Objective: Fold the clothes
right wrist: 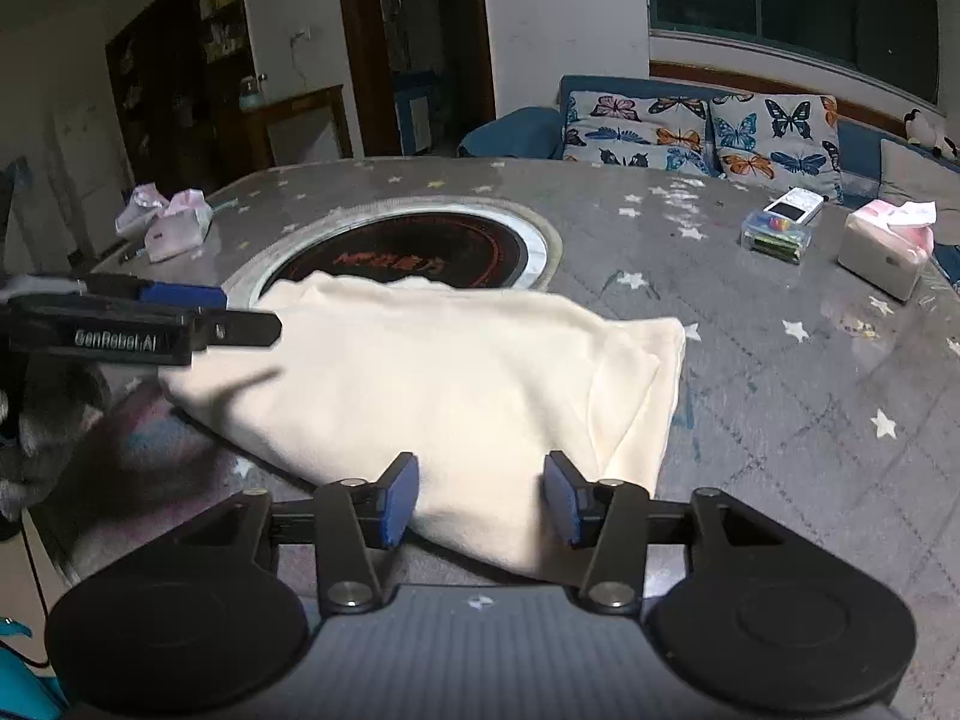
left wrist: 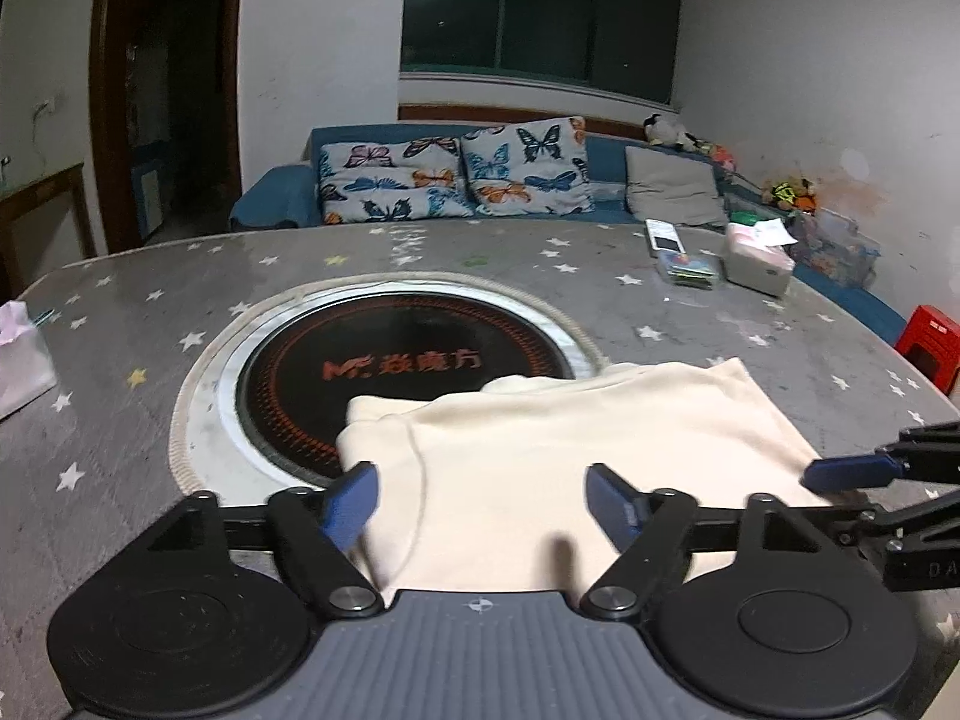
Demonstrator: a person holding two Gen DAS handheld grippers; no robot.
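A cream garment [left wrist: 540, 450] lies folded into a rough rectangle on the grey star-patterned table [left wrist: 120, 360], partly over the round black cooktop [left wrist: 396, 372]. My left gripper [left wrist: 483, 498] is open, its blue pads either side of the garment's near edge, holding nothing. The right gripper's blue tip shows at the right edge of the left wrist view [left wrist: 852, 471]. In the right wrist view the garment [right wrist: 432, 372] lies ahead. My right gripper [right wrist: 480, 495] is open over its near edge and empty. The left gripper [right wrist: 180, 306] shows at the garment's left end.
Tissue packs [right wrist: 174, 222] sit at the table's far left. A white box [right wrist: 882, 252], a clear case [right wrist: 774, 237] and a remote [right wrist: 792, 204] sit at the far right. A blue sofa with butterfly cushions [left wrist: 456, 174] stands behind the table. A red stool [left wrist: 930, 342] stands to the right.
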